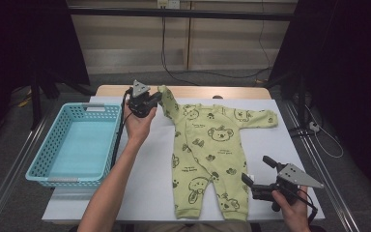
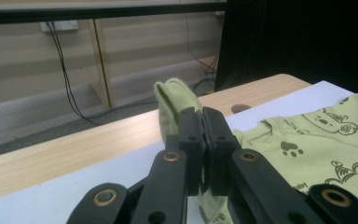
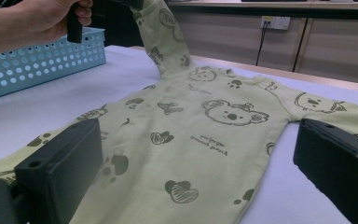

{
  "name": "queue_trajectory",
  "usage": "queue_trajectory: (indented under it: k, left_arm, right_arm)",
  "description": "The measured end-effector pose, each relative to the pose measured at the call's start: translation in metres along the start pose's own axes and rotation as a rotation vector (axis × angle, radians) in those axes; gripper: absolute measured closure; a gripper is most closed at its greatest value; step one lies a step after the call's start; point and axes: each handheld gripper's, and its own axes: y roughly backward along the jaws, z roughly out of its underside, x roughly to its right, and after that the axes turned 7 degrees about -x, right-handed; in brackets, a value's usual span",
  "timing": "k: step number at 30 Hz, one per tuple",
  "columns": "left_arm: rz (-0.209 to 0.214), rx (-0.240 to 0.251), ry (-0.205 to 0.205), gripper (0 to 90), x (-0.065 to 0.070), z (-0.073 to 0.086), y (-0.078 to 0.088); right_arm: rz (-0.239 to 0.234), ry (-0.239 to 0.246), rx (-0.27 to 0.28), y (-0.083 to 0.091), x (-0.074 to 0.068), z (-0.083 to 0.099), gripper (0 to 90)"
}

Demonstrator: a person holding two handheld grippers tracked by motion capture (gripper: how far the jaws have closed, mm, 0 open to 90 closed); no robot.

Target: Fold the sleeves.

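High view, garment: the green romper [image 1: 207,154] lies flat on the white table cover [image 1: 140,188], its long axis running from the neck at the far side to the legs at the near edge.
High view, left gripper: the left gripper [image 1: 150,100] is at the far left corner of the romper and has the left sleeve [image 1: 168,102] lifted off the cover, so the sleeve rises up and leftward from the shoulder.
High view, right gripper: the right gripper [image 1: 256,170] sits just beside the right leg hem, near the front edge, well apart from the far sleeve.
High view, basket: the blue basket [image 1: 46,154] stands to the left of the romper, nearer the left hand.
Left gripper view, jaws: pressed together with the sleeve cuff [image 2: 172,100] pinched between them, the cuff standing up beyond the tips.
Right gripper view, jaws: wide apart, holding nothing; the romper body [image 3: 200,140] lies ahead between them, and the raised sleeve [image 3: 161,32] hangs from the other hand [image 3: 32,21].
Judgement: the sleeve looks set to fold inward across the chest.
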Motion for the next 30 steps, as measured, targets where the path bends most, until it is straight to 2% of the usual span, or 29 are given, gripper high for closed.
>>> queue_trajectory:
  k: [2, 5, 15, 20, 21, 25, 30]
  left_arm:
    - [-0.004, -0.002, -0.01, 87.5, 0.001, -0.001, 0.0]
    - [0.014, 0.01, -0.008, 87.5, 0.005, -0.004, 0.001]
    - [0.034, 0.006, -0.034, 87.5, 0.013, -0.008, -0.002]
    - [0.056, 0.014, -0.019, 87.5, 0.015, -0.008, -0.003]
    - [0.061, 0.007, -0.03, 87.4, 0.015, -0.009, -0.003]
    - [0.08, 0.013, -0.027, 87.4, 0.021, -0.011, -0.004]
    - [0.1, 0.007, -0.053, 87.4, 0.029, -0.012, -0.008]
  right_arm:
    - [0.0, -0.001, 0.001, 0.0, 0.0, 0.0, 0.9]
    - [0.0, 0.0, 0.001, 0.0, 0.0, 0.0, 0.9]
    - [0.0, 0.0, 0.001, 0.0, -0.001, 0.0, 0.9]
    - [0.004, 0.003, 0.001, 0.0, 0.0, 0.0, 0.9]
    - [0.003, -0.002, -0.001, 0.0, -0.001, 0.0, 0.9]
    - [0.003, 0.003, 0.001, 0.0, 0.0, 0.0, 0.9]
    - [-0.004, -0.002, -0.003, 0.0, -0.001, 0.0, 0.9]
